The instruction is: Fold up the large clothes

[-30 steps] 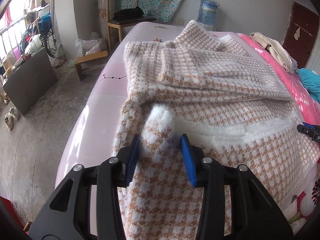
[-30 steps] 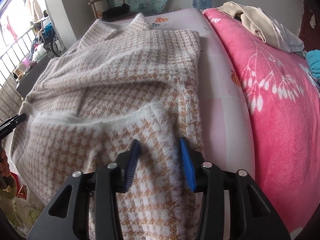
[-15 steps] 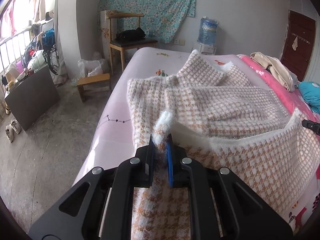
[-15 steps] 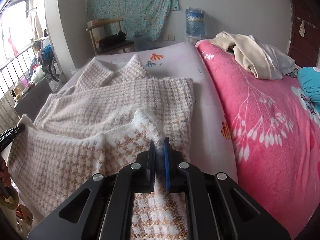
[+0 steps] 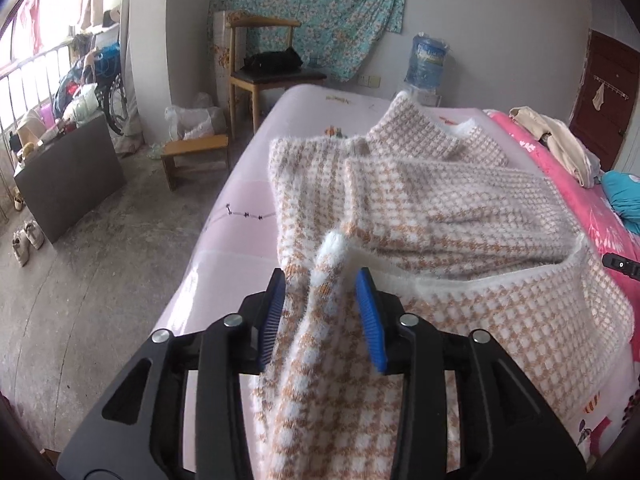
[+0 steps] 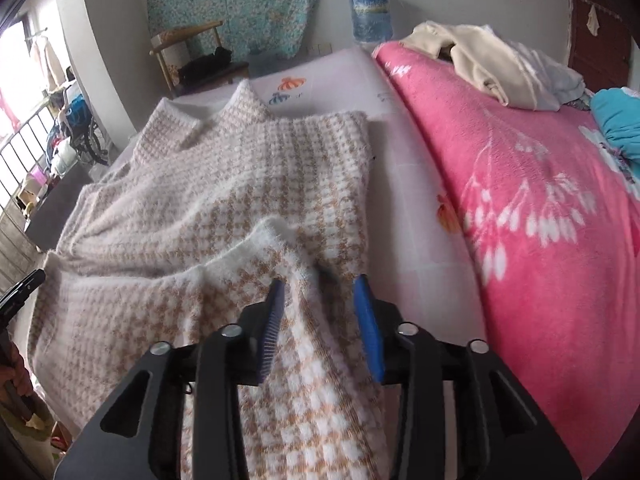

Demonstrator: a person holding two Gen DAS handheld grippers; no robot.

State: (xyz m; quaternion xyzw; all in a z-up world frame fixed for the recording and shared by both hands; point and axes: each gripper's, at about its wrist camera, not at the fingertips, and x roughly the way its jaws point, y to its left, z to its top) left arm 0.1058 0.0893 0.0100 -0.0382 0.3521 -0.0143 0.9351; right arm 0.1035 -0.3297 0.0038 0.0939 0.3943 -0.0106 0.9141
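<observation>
A bed [image 5: 224,264] with a pale pink sheet is taking up most of the room, and a bright pink blanket [image 6: 520,240] with white flower prints is lying along its far side. The checked sweater [image 5: 420,200], knitted in tan and white with a fuzzy white hem, is lying spread across the pink sheet, collar toward the far wall, one sleeve folded across the body. Its near hem is lifting off the sheet in two raised bunches, one at each gripper. A heap of cream clothes [image 6: 492,68] is sitting on the pink blanket, with a teal cloth [image 6: 616,120] just beside it. A wooden chair [image 5: 264,64] carrying a black bag is standing against the floral wall hanging, a blue water bottle [image 5: 426,60] is standing near the wall behind the bed, and a low wooden stool [image 5: 192,152] is sitting on the concrete floor. The left gripper [image 5: 322,300] has just been opening its jaws; a ridge of hem is standing between the blue pads, which are not pressing on it. The right gripper [image 6: 318,308] has likewise just been opening, with a fold of hem between its parted pads, seemingly brushing the left one but unclamped.
</observation>
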